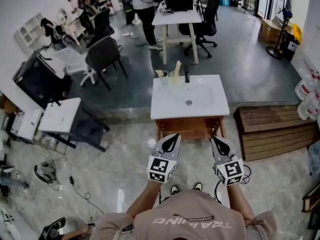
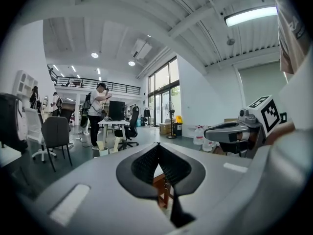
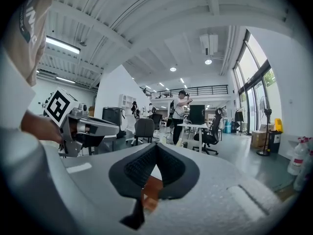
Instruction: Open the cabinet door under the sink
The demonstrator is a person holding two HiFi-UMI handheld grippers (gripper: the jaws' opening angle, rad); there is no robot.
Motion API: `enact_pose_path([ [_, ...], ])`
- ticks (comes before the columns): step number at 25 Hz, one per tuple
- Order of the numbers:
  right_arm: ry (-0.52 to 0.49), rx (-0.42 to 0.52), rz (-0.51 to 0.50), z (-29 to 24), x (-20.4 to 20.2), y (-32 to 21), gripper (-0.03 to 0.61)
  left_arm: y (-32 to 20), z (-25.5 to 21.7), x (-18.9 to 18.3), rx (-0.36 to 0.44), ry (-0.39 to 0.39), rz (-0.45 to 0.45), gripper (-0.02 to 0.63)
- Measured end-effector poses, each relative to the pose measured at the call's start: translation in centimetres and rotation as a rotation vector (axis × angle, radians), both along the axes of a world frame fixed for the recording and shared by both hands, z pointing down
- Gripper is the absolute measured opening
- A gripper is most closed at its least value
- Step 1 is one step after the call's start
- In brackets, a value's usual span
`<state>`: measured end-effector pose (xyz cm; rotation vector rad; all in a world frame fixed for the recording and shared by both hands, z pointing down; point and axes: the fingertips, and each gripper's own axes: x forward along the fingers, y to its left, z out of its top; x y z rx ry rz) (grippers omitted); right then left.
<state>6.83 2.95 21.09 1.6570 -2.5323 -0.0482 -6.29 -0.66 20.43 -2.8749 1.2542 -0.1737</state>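
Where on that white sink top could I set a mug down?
The flat rim of the sink top left of the basin, in front of the two cups, is bare, and so is the strip right of the basin. The back left corner is crowded: cups beside the faucet.

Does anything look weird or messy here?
Yes. The sink and its wooden cabinet stand alone in the middle of the office floor, against no wall. A loose cable trails across the floor on the left.
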Motion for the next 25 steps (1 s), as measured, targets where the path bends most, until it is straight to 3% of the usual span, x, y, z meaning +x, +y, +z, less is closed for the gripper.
enact_pose_path([
  [25,-0.033,-0.033,0.040,1.2,1.5,1.6,0.002,0.9,-0.1,2.3,0.002,-0.011,0.074,0.018],
])
